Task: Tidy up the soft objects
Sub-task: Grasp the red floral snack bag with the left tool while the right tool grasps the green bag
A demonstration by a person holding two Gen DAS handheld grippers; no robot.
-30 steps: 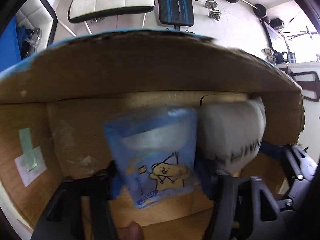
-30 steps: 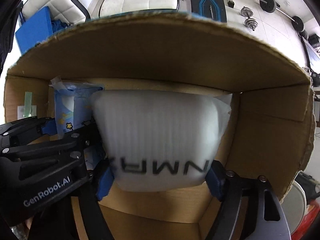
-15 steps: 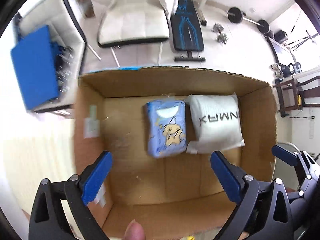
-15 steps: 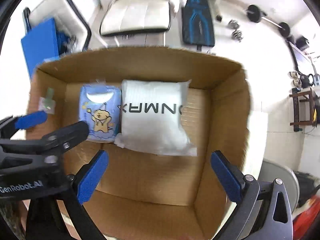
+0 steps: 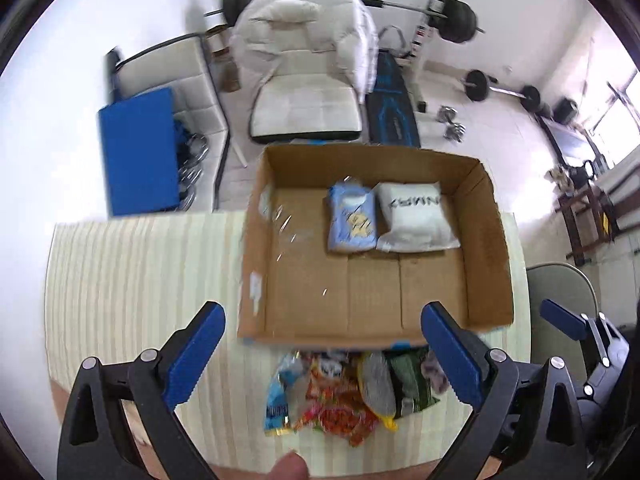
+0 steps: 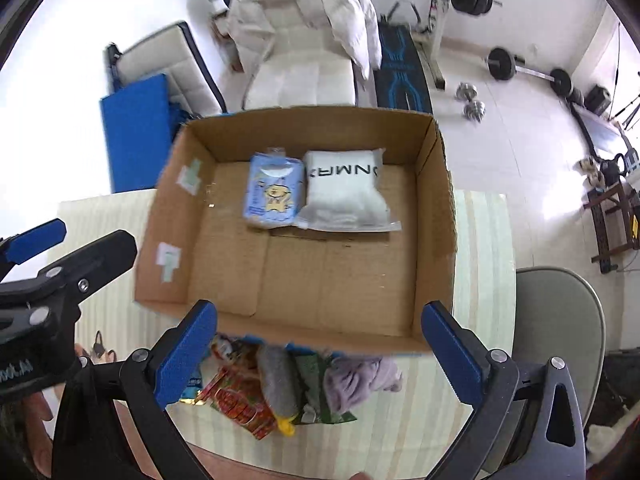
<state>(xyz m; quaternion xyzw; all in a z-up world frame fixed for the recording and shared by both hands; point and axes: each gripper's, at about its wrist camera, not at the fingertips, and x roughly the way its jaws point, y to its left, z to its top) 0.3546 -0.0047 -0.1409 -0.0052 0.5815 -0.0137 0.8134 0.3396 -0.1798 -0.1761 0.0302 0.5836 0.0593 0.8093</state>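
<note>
An open cardboard box [image 5: 486, 264] [image 6: 434, 220] stands on the striped table. Inside, against its far wall, lie a blue cartoon pack [image 5: 352, 222] [image 6: 274, 196] and a white pack with black letters [image 5: 414, 218] [image 6: 344, 194], side by side. My left gripper [image 5: 320, 356] is open and empty, held above the box's near edge. My right gripper [image 6: 318, 354] is open and empty too, high above the near edge. A pile of soft things lies on the table in front of the box: a grey plush [image 5: 378, 388] [image 6: 278, 380], a lilac cloth [image 6: 358, 380], and colourful snack bags [image 5: 332, 404] [image 6: 236, 400].
The table [image 5: 132, 280] has a pale striped cloth. A grey chair [image 6: 560, 320] stands at the right. Beyond the table are a white armchair [image 5: 308, 84], a blue board [image 5: 138, 152] and gym weights [image 5: 480, 84] on the floor.
Both grippers let go of their packs in the box, opened, and pulled back and up. The whole box and the pile in front of it have come into view.
</note>
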